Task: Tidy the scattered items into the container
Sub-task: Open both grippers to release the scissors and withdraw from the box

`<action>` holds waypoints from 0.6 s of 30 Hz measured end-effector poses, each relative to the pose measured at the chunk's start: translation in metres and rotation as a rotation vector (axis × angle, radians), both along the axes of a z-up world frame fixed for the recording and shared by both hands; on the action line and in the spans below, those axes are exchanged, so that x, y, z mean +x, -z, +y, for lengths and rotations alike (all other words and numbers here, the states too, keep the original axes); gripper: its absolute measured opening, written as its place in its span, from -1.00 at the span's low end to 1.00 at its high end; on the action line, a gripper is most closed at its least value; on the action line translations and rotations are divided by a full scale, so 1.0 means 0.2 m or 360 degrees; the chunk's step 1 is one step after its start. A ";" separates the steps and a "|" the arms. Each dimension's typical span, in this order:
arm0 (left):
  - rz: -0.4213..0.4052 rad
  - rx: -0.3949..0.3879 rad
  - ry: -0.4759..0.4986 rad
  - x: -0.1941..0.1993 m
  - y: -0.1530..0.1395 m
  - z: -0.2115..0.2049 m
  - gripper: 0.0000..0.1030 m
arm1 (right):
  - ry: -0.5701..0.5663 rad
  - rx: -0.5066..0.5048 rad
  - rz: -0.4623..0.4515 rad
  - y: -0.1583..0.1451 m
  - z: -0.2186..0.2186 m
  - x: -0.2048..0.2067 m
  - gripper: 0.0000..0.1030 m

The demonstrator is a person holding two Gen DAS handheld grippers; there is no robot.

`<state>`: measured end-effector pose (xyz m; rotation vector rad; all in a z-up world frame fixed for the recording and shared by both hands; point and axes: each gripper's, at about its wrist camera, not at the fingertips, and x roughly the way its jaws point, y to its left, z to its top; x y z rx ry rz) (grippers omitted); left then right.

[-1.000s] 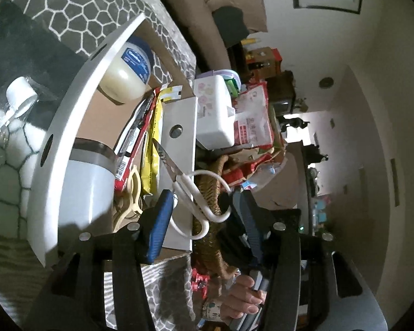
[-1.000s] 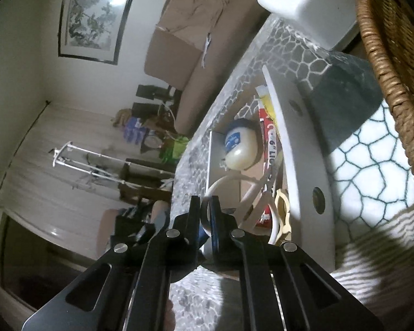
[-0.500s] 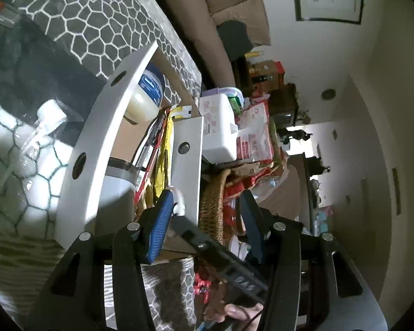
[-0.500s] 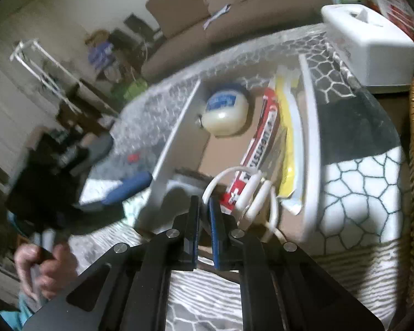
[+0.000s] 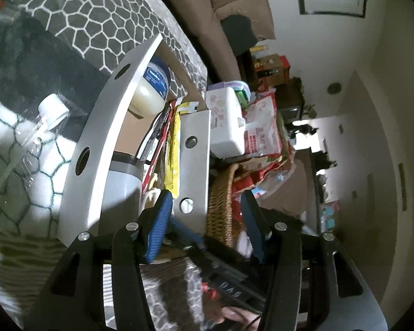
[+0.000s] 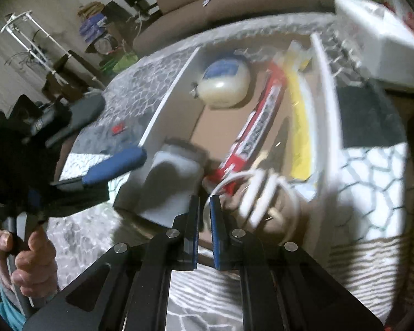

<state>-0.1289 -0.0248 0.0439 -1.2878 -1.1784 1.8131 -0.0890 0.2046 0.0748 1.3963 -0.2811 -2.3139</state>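
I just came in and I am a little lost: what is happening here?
A person is tidying small items into a white box. The right gripper is nearly closed around the white scissors handle, with the scissors inside the box near a Vaseline jar. The left gripper is open and holds nothing.

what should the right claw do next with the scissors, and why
Probably open the right claw and let go: it seems pinched on the white handle of the scissors, which already lie inside the container beside the red tube.

Woven wicker basket (image 5: 220, 201); glossy plastic jar (image 5: 149, 91).
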 end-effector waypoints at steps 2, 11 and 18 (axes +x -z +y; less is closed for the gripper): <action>0.0038 -0.0110 0.0016 0.01 -0.02 0.02 0.23 | 0.0040 0.0068 0.0034 -0.02 0.03 0.01 -0.83; 0.0314 -0.0777 0.0110 0.09 -0.18 0.16 1.00 | 0.0081 0.0163 0.0115 -0.08 0.04 0.05 0.10; 0.0440 -0.1004 0.0163 0.20 -0.25 0.22 1.00 | 0.0100 0.0270 0.0260 -0.18 -0.02 0.10 0.66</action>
